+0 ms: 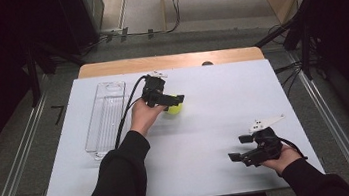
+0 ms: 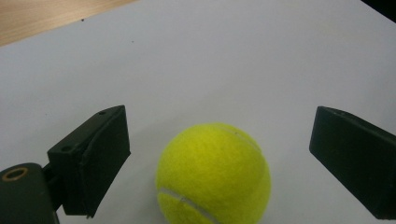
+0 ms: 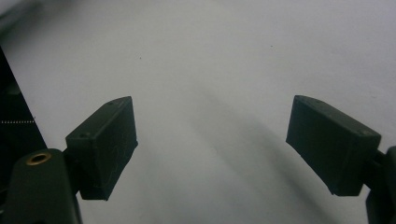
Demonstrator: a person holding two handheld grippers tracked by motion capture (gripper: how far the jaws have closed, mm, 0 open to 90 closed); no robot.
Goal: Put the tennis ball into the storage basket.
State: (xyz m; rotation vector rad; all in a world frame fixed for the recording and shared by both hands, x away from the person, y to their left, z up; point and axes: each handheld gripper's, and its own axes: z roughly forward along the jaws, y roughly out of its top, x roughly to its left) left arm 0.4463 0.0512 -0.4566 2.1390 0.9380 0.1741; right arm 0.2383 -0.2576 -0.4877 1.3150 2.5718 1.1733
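Around the tennis ball [image 2: 213, 173], the left gripper [image 2: 219, 163] stands with jaws wide apart, neither touching it. The ball rests on the white table [image 1: 213, 98], right of the clear tray [image 1: 106, 117]. The right gripper [image 3: 212, 151], well apart, gapes empty. Risk: uneven closure could roll the ball away.

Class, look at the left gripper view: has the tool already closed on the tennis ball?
No. The tennis ball sits between wide-open jaws, with visible gaps on both sides.

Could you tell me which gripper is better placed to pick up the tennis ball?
Left. The left gripper is open with the tennis ball between its jaws; the right gripper is far off.
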